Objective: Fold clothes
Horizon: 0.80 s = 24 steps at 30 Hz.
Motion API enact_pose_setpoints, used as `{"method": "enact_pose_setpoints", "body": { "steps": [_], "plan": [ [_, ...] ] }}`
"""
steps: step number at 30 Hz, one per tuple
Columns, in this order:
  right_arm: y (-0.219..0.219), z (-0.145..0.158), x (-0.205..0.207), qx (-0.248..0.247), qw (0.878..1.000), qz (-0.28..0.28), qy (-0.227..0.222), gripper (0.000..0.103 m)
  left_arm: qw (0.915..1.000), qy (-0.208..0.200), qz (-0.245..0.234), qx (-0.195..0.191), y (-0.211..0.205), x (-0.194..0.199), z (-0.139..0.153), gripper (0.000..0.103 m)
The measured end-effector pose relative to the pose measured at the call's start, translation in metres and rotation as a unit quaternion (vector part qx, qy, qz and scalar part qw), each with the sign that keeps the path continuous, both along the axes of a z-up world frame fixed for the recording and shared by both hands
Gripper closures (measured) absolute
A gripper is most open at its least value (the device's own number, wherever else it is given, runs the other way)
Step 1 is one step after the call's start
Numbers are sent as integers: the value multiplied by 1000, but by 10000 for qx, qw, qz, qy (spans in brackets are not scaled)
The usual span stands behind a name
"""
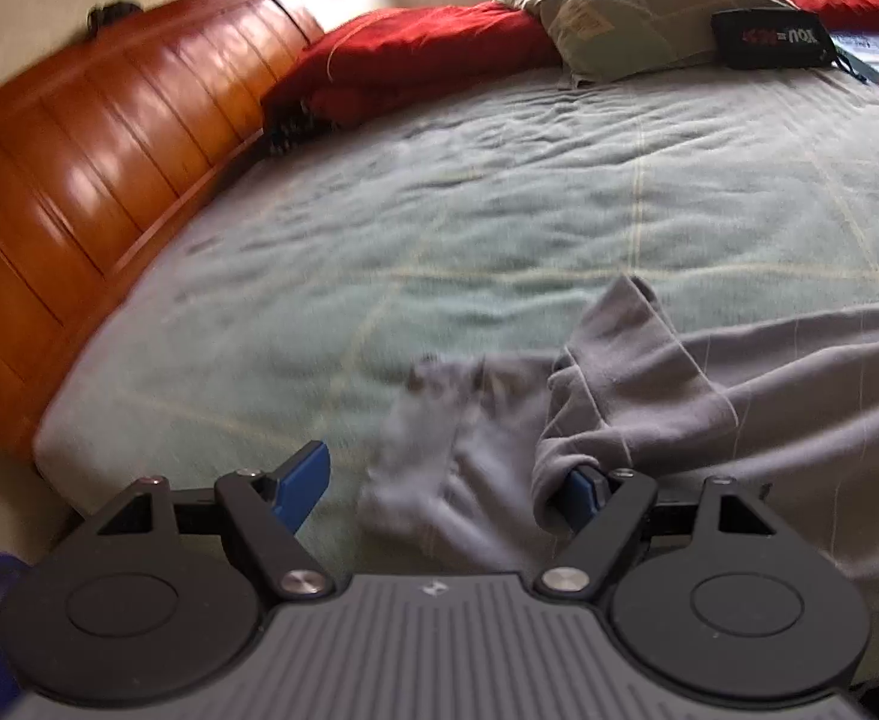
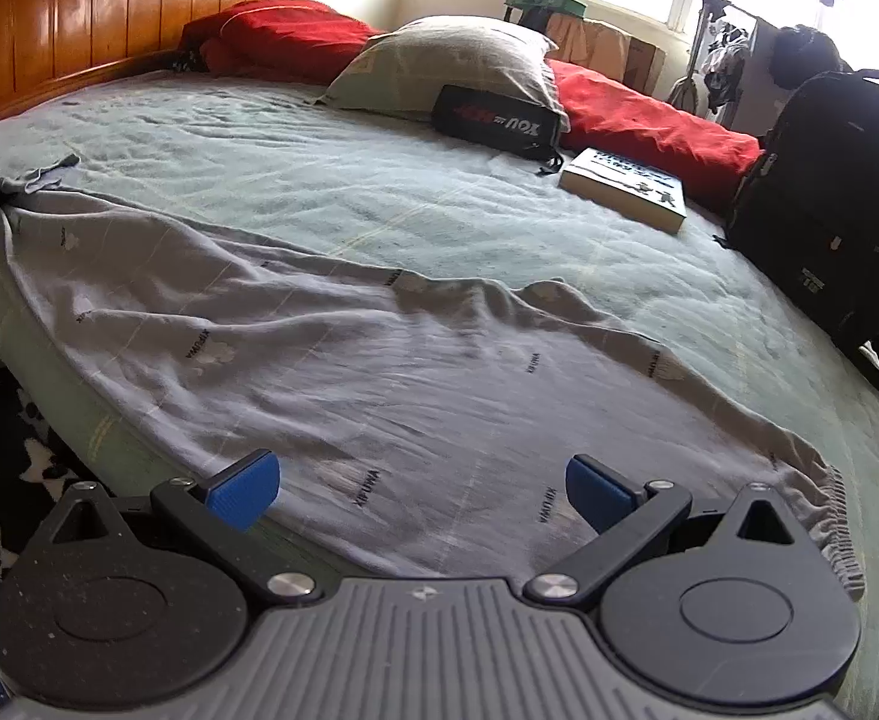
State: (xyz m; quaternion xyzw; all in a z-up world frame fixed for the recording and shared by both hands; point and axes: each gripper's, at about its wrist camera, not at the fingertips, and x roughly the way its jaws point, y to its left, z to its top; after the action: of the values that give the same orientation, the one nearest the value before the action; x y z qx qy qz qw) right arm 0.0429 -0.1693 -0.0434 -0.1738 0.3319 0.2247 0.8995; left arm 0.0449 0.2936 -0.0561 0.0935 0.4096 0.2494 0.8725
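While a grey garment (image 2: 343,354) lies spread along the near edge of the bed (image 2: 379,192), with printed lettering and an elastic waistband bunched toward the near right corner, both grippers hang over it with their jaws wide apart. The left gripper (image 1: 445,489) is released; a crumpled end of the garment (image 1: 607,390) lies between its blue pads, draped against the right pad (image 1: 580,489), while the left pad stands clear of the cloth. The picture there is blurred, so I cannot tell whether that pad presses the fabric. The right gripper (image 2: 421,489) is also released, its pads apart above the flat cloth and gripping nothing. Toward the far edge lie a pillow (image 2: 457,60), red blankets (image 2: 283,36), a black pouch (image 2: 493,120) and a book (image 2: 625,186); a backpack (image 2: 823,192) stands at the right edge. A wooden headboard (image 1: 79,150) runs along the left edge.
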Motion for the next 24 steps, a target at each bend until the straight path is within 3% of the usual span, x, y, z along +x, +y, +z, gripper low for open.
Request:
{"method": "enact_pose_setpoints", "body": {
  "steps": [4,9,12,17,24],
  "plan": [
    [9,2,1,-53,10000,24,-7,0,9991,-70,98,-399,13,-12,-9,24],
    [20,5,2,-119,9999,101,-11,0,9863,-475,296,-1555,43,-28,-11,25],
    [29,5,2,-187,9997,162,-15,0,9911,-431,-98,-1252,31,-34,-6,25],
    [41,7,4,-226,9995,205,-46,0,9857,-570,-863,-1332,10,-36,13,23],
    [54,13,0,-325,9989,301,-150,0,9855,-347,-1309,-1026,-19,9,4,23]
  ]
}}
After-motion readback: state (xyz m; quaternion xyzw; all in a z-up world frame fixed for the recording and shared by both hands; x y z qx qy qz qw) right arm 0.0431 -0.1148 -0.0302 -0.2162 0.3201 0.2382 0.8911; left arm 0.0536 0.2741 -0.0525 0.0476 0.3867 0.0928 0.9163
